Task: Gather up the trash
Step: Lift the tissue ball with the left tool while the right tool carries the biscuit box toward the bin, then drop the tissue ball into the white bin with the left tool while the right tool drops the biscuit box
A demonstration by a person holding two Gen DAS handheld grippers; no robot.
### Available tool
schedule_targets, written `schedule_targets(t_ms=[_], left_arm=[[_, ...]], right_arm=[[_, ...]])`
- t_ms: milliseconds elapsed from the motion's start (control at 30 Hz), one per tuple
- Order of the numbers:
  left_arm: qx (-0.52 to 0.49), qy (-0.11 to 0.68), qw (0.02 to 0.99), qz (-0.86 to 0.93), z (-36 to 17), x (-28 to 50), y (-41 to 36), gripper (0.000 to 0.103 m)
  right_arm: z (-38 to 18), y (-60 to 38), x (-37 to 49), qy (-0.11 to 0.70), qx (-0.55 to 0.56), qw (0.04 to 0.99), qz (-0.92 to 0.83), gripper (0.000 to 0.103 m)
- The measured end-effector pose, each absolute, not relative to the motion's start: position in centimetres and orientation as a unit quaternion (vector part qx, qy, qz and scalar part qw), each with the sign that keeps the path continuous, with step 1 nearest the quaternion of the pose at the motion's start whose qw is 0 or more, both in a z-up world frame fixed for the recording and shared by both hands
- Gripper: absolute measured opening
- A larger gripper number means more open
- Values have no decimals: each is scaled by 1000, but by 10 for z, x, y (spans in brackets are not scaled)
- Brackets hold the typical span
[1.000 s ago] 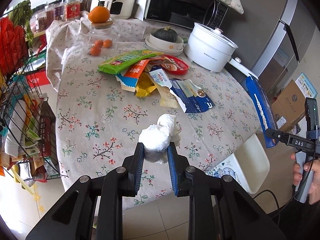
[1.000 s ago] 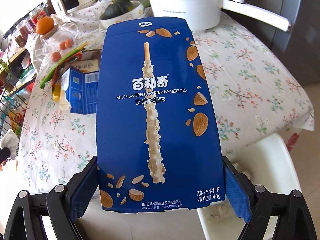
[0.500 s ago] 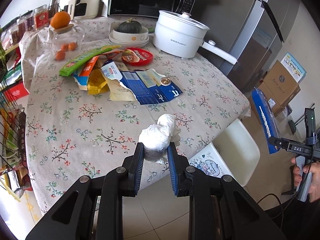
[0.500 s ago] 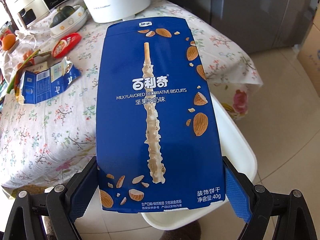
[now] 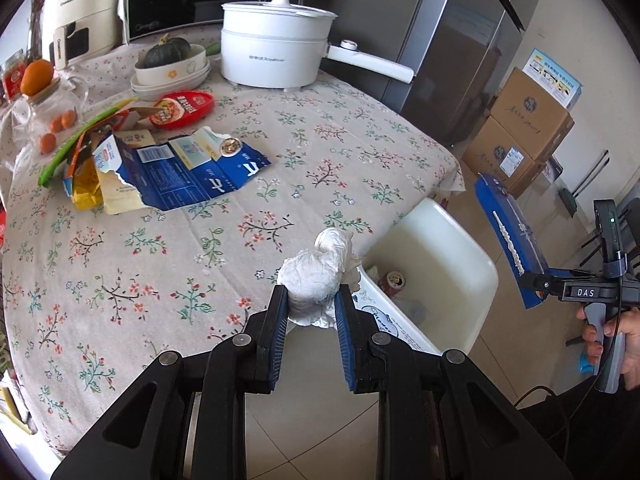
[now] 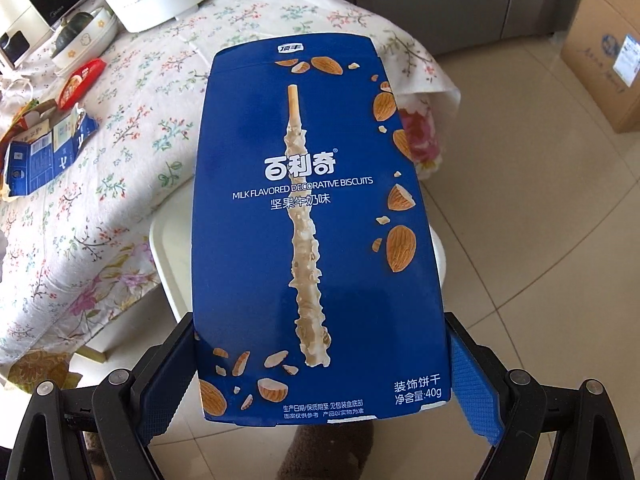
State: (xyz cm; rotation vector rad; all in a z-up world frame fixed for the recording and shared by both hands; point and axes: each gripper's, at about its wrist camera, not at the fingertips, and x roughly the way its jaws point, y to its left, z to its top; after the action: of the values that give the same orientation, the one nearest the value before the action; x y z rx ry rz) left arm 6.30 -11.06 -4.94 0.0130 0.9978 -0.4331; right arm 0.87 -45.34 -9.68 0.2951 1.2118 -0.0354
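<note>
My left gripper (image 5: 311, 312) is shut on a crumpled white tissue wad (image 5: 318, 276), held above the table edge, just left of a white trash bin (image 5: 476, 276) that has a can and scraps inside. My right gripper (image 6: 320, 364) is shut on a flat blue biscuit box (image 6: 316, 232), held over the same white bin (image 6: 164, 256) beside the table. From the left wrist view the box (image 5: 508, 236) and right gripper (image 5: 538, 282) hang to the right of the bin. More wrappers, including a torn blue carton (image 5: 188, 168), lie on the floral tablecloth (image 5: 120, 264).
A white electric pot (image 5: 276, 56), a bowl with a squash (image 5: 168, 64), a red lid (image 5: 182, 104), a glass jar with an orange (image 5: 44, 100) and a microwave stand at the table's back. Cardboard boxes (image 5: 520, 128) and a grey fridge (image 5: 448, 40) stand on the right.
Both grippers have swung right, away from the table top toward the white bin. The tissue and the blue box stay held.
</note>
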Motion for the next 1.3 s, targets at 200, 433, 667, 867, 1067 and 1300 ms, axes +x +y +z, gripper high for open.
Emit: schedule_targets(t_ms=[200, 433, 667, 867, 1067, 1300], left_arm=[[40, 478, 849, -223, -67, 63, -142, 25], [53, 486, 841, -234, -82, 69, -167, 25], [57, 486, 836, -249, -90, 75, -190, 25], [59, 484, 830, -269, -98, 79, -211, 26], [65, 484, 826, -283, -106, 82, -231, 26], [72, 476, 824, -297, -111, 85, -246, 27]], right_arm=[[-125, -461, 12, 612, 166, 774, -12, 94], [-142, -458, 17, 635, 157, 756, -11, 94], [-135, -466, 25, 609, 173, 774, -11, 97], [-131, -470, 24, 608, 187, 771, -15, 97], [-128, -471, 21, 607, 171, 775, -25, 97], [-128, -478, 20, 606, 167, 777, -33, 97]])
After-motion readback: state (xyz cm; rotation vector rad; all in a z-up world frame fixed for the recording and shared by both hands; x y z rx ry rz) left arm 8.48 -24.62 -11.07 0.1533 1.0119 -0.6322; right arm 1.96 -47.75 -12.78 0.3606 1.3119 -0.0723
